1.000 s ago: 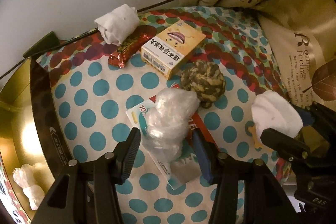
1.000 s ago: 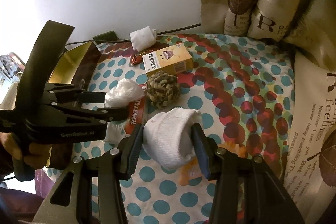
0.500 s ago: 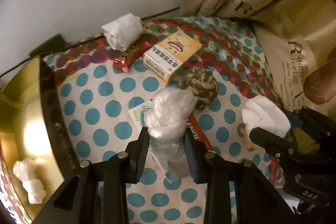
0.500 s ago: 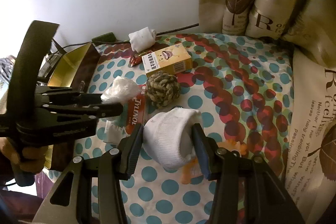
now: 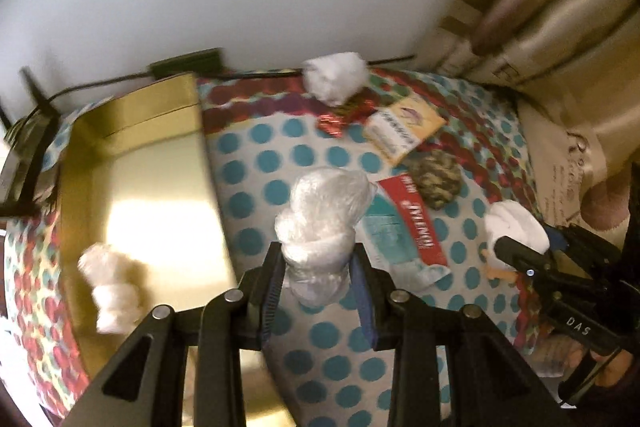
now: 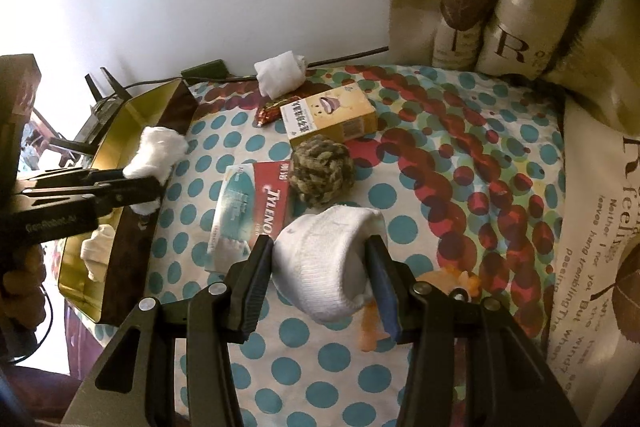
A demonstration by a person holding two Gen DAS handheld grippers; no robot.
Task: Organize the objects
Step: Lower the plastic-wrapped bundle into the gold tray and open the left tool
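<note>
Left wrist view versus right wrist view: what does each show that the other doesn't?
Only the left wrist view shows the gold box's lit floor and the left gripper from behind, jaws clamping the plastic bundle.

Only the right wrist view shows the rolled sock filling the right gripper up close, and the orange toy behind it.

Both show the Tylenol packet, rope ball, yellow carton, candy bar and far white roll.

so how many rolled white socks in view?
2: one in the right gripper, rolled white sock; one by the wall. Others may be hidden.
</note>
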